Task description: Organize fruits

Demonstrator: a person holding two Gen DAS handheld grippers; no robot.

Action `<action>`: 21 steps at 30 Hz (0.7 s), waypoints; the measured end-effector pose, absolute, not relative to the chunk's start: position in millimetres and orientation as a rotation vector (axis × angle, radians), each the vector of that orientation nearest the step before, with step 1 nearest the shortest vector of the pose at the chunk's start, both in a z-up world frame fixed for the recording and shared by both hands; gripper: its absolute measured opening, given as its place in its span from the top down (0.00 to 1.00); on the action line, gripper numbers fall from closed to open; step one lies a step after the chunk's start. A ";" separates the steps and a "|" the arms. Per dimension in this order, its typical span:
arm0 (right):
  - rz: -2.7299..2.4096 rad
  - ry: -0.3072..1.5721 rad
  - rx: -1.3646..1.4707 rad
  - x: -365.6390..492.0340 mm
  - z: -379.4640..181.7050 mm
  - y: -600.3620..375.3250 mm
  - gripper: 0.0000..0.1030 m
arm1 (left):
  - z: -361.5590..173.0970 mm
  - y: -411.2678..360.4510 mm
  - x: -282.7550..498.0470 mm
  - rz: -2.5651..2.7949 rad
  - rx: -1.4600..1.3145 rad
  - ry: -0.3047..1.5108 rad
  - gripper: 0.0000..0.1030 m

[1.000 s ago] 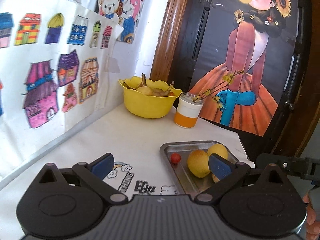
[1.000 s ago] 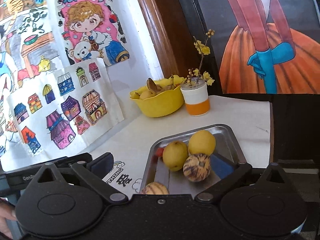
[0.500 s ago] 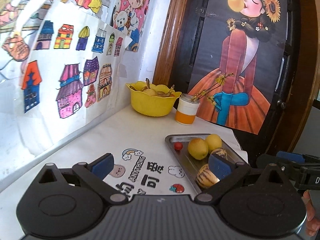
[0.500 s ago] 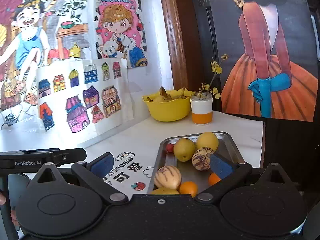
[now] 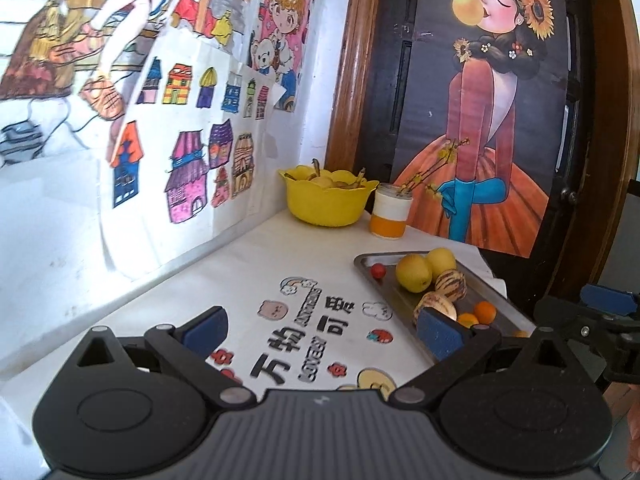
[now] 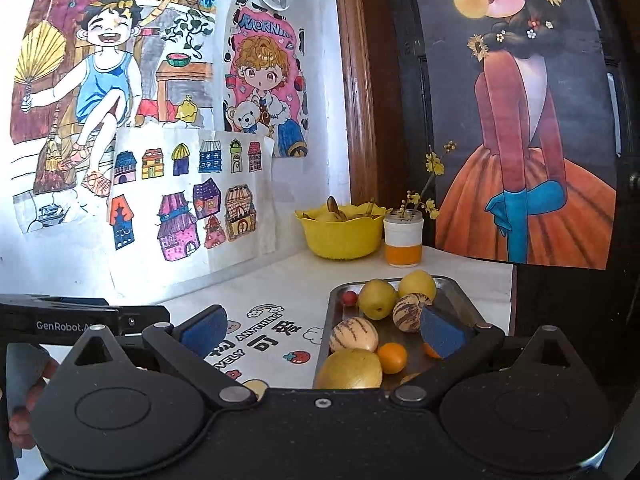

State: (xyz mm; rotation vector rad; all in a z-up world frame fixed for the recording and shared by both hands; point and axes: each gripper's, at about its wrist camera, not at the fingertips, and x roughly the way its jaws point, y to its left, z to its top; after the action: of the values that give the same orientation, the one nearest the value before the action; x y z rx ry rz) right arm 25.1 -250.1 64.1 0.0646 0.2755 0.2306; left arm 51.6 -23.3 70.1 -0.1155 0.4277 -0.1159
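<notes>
Both tools are seen spread wide with nothing held between the blue pads. The left tool (image 5: 322, 330) is held above the white printed cloth on the tabletop (image 5: 260, 256), while the right tool (image 6: 322, 330) is held over the near left part of the metal tray (image 6: 456, 292). The fruits are gathered in that tray, which is set on the right side of the tabletop: two yellow pears (image 6: 377, 298) are placed side by side at the far end, with a small red fruit (image 6: 349, 297) just to their left. Two striped melons (image 6: 353, 334) lie nearer, one partly hidden behind the right pad of the right tool. A small orange (image 6: 392, 357) and a large yellow fruit (image 6: 349, 369) are seen at the near end. A yellow bowl (image 5: 326, 204) holding further fruit is set at the far corner by the wall, and a white and orange jar (image 5: 390, 216) with yellow flower sprigs stands just beside it. In the left wrist view the right tool (image 5: 600, 312) is seen at the right edge, beside the tray
</notes>
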 end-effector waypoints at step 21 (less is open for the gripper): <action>0.137 0.246 0.056 -10.5 20.7 -226.1 0.01 | 37.7 -9.1 17.7 -0.086 -0.098 0.418 0.01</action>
State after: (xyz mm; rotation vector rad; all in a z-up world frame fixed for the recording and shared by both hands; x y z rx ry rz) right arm -10.5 -226.1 20.7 0.0556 0.2459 0.1375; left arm 17.7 -9.1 37.7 -0.0980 0.4181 -0.0858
